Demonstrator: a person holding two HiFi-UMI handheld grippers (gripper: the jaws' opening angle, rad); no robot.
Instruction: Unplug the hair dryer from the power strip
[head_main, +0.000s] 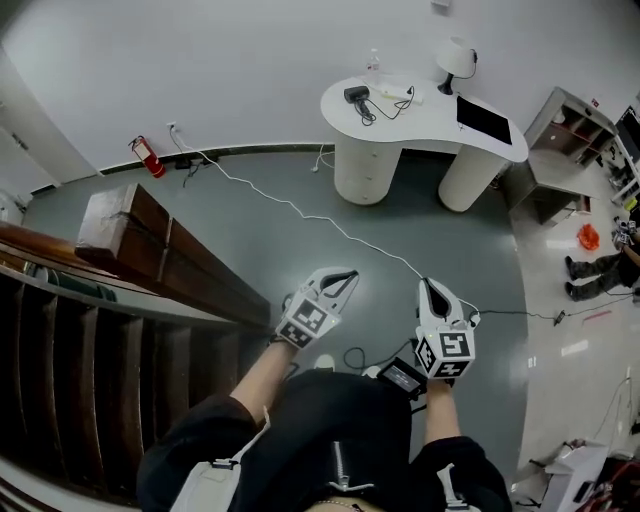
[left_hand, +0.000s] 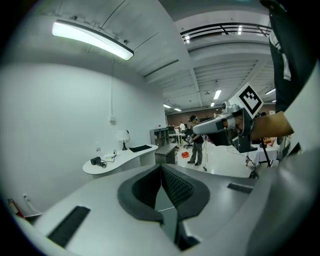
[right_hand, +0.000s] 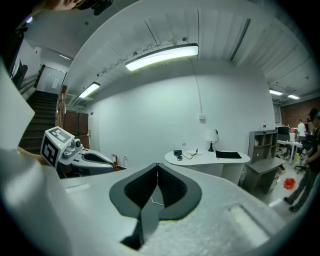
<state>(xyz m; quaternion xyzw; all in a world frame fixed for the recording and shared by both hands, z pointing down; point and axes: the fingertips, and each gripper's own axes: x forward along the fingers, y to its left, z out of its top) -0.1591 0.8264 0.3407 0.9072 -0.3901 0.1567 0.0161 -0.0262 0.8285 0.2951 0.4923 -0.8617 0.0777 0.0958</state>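
**Operator:** Hair dryer (head_main: 357, 95): state its position.

**Technician:** It lies on the left end of the white curved counter (head_main: 420, 125), against the far wall. Its dark cord is bunched just beside it. A pale object (head_main: 397, 93) rests near it. It may be the power strip, but it is too small to confirm.

**Operator:** Claw condition?

**Technician:** The left claw (head_main: 349, 276) has its jaws together with nothing between them. The right claw (head_main: 429, 284) is the same. Both are held level with each other above the floor (head_main: 300, 250).

**Operator:** Direction from claw to dryer?

**Technician:** The dryer is straight ahead and well apart from both. In the head view it lines up more closely with the left claw. Neither hand is clearly nearer. The counter must be approached before any grasp, and the dryer's long axis cannot be read from here.

**Operator:** View differences?

**Technician:** Only the head view shows a white cable (head_main: 300, 208) trailing across the floor from the wall toward the person. The right gripper view shows the counter top side-on, with a lamp (right_hand: 212, 136) standing upright behind the dryer. The left gripper view adds the open room beyond.
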